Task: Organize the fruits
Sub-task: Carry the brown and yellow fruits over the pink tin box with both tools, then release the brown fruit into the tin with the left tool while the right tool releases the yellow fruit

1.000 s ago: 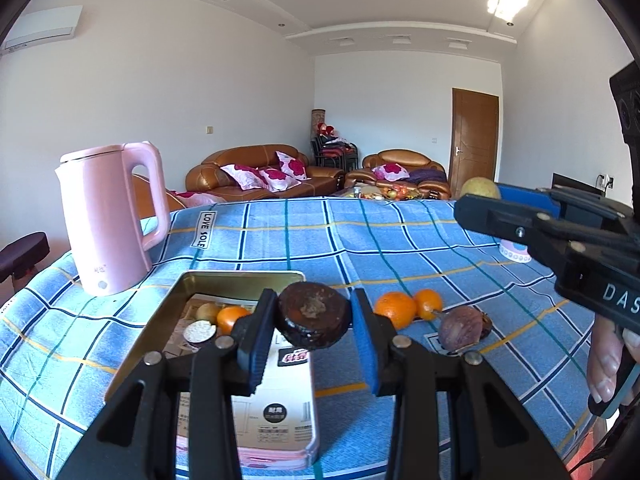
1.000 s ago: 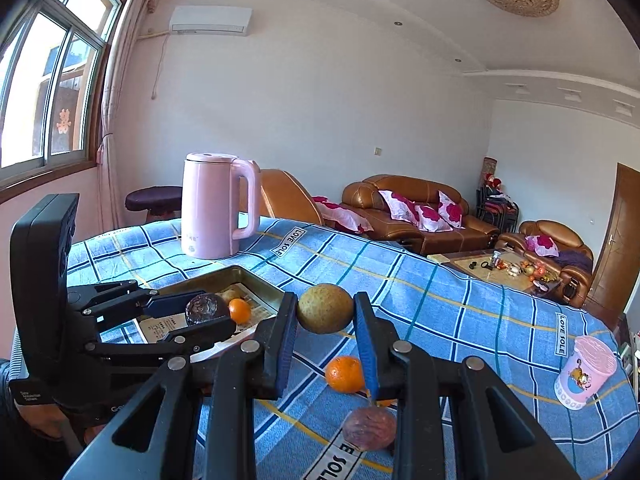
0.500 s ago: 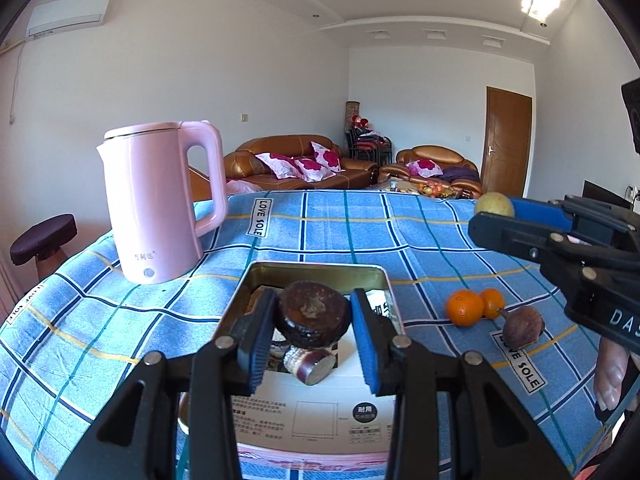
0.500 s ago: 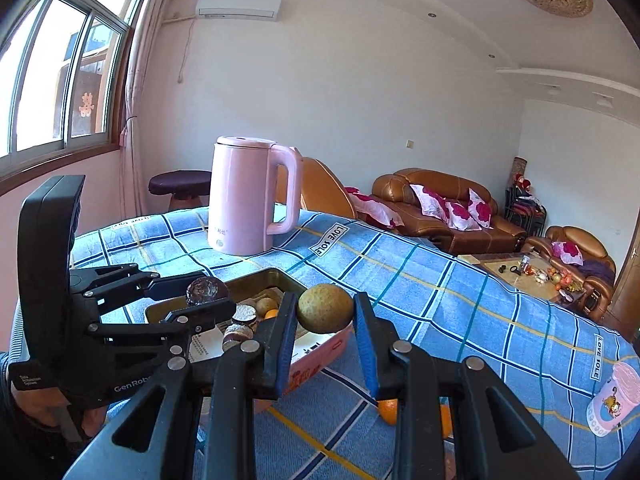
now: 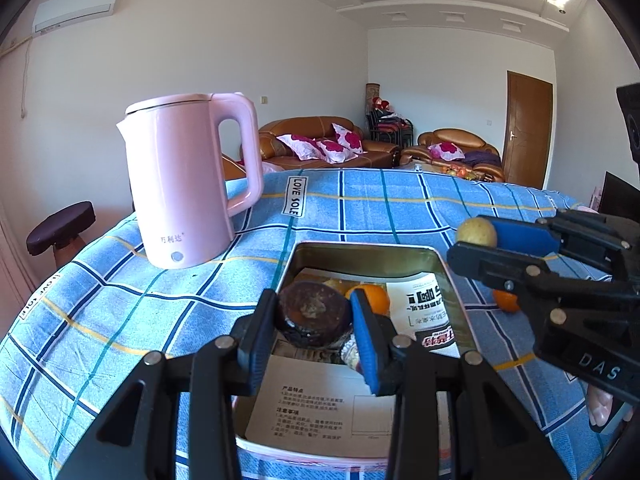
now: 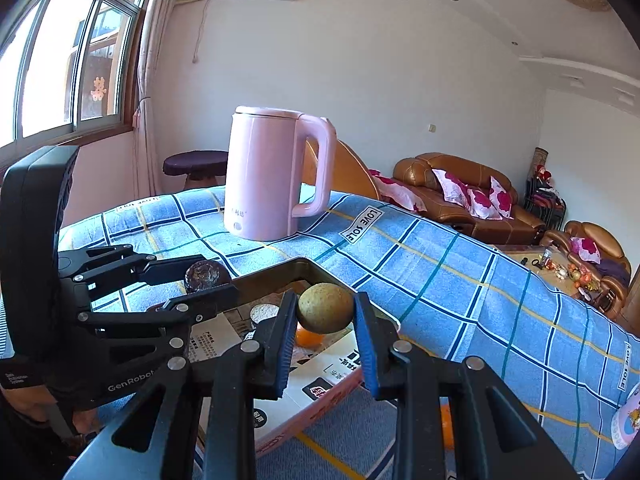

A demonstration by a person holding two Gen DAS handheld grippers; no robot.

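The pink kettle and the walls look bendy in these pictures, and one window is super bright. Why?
Left wrist view: the fisheye lens bows the kettle and ceiling, with dark corners. Right wrist view: same curving, and daylight washes out the window; everything else looks sharp.

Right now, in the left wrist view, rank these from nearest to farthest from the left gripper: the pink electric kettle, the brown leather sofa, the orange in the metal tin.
1. Orange in the metal tin: just beyond the left gripper, slightly right.
2. Pink electric kettle: on the blue checked cloth, ahead and left.
3. Brown leather sofa: across the room, beyond the table.
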